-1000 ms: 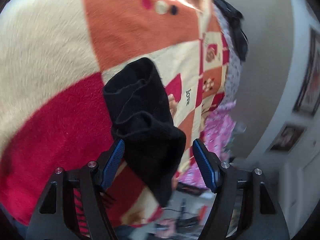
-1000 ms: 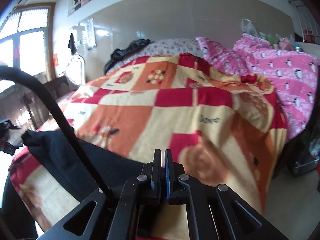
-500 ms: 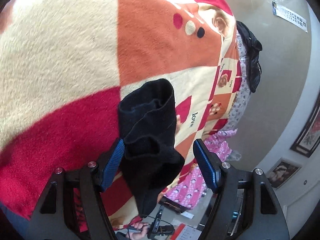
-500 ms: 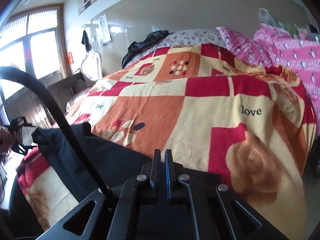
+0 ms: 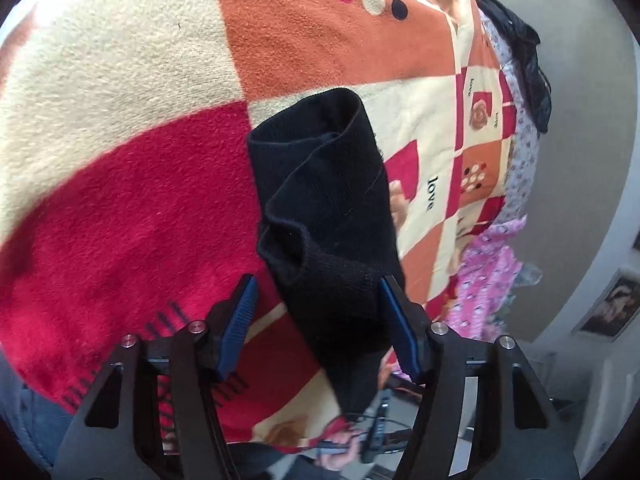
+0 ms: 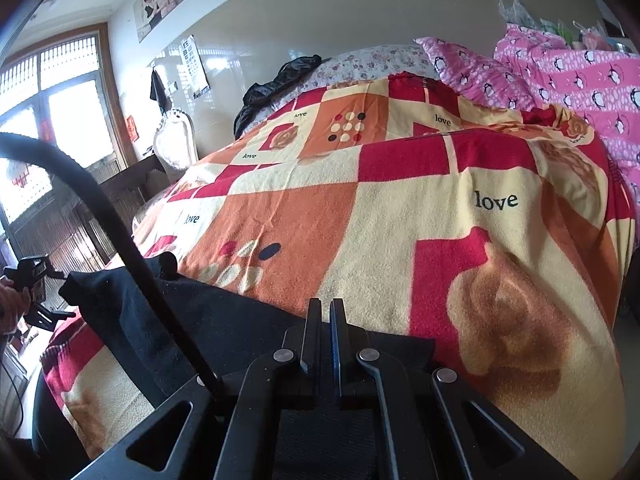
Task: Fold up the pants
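Black pants (image 5: 328, 216) lie bunched on a red, orange and cream checked blanket (image 5: 120, 120). In the left wrist view their waist end lies between the blue pads of my open left gripper (image 5: 316, 320), which hovers over it without closing. In the right wrist view the pants (image 6: 168, 320) stretch from the left toward the camera and under my right gripper (image 6: 326, 312). Its jaws are shut, and whether they pinch the cloth is hidden by the fingers. The other gripper (image 6: 34, 280) shows small at the far left.
Pink penguin-print bedding (image 6: 560, 72) is piled at the bed's far right. A dark jacket (image 6: 276, 84) lies at the head of the bed. A black cable (image 6: 120, 248) arcs across the right wrist view. Windows are at the left.
My left gripper has moved in over the pants' end, so the cloth now sits between its open pads. My right gripper stays shut and has shifted slightly over the blanket.
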{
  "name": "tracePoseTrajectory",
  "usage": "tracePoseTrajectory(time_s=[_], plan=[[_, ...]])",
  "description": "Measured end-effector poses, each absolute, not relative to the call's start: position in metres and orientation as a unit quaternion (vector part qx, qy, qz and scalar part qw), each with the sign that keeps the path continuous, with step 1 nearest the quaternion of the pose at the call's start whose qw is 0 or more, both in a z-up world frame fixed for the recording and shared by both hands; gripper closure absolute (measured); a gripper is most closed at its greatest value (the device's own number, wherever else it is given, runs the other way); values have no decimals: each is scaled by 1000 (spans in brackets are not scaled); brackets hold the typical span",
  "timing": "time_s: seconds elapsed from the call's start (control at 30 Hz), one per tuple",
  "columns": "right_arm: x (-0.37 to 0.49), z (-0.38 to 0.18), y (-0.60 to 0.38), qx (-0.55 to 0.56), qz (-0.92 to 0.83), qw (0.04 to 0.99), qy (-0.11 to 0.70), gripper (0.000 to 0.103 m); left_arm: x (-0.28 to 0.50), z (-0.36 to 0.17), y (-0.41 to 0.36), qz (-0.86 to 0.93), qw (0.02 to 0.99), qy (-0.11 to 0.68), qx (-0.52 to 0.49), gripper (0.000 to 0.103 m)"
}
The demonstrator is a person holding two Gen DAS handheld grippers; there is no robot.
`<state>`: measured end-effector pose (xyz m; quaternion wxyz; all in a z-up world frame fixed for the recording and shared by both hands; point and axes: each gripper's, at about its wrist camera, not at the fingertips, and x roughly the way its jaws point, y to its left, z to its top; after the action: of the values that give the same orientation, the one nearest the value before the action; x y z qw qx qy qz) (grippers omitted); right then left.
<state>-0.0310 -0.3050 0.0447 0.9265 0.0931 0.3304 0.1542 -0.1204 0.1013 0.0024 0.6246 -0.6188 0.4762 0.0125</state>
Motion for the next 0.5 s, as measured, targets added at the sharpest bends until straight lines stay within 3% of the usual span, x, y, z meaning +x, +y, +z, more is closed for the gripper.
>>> tracePoseTrajectory(time_s=[0.2, 0.33, 0.5], plan=[[-30, 43, -306, 97, 153, 925, 334, 101, -115, 1, 108, 28, 633, 468, -617, 59], [-29, 42, -309, 106, 149, 924, 337, 101, -117, 7, 100, 24, 646, 471, -601, 87], [-28, 41, -310, 109, 149, 922, 340, 100, -113, 43, 92, 14, 705, 455, -544, 89]])
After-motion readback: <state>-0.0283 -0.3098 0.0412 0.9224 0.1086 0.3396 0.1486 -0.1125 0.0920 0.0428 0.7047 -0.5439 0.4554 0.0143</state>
